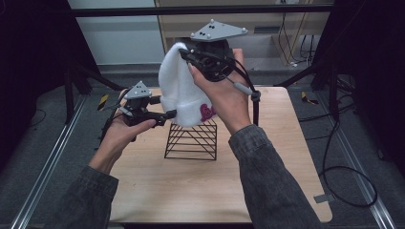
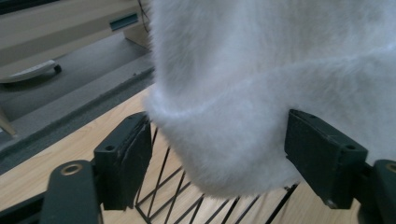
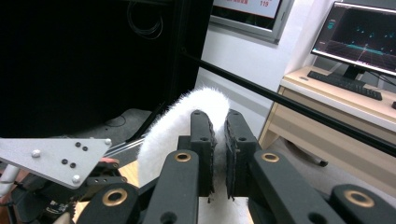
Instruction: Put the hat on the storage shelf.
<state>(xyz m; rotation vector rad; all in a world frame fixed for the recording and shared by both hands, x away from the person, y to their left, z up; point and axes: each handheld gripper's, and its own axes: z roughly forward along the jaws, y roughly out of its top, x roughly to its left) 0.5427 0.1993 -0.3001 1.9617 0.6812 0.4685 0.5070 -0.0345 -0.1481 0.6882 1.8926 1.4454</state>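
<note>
The high view is dim and slightly soft, its left and right edges falling into near black, while the table [image 1: 200, 191] catches even overhead light. In the left gripper view the white hat [image 2: 280, 70] is bright and soft. A monitor [image 3: 362, 32] glows in the right gripper view beside deep darkness.

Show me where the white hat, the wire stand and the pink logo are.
hat [image 1: 179, 83], high view, on its fuzzy body above the cuff.
stand [image 1: 192, 141], high view, on its black wire front under the hat.
logo [image 1: 207, 112], high view, on the pink mark on the cuff.
</note>
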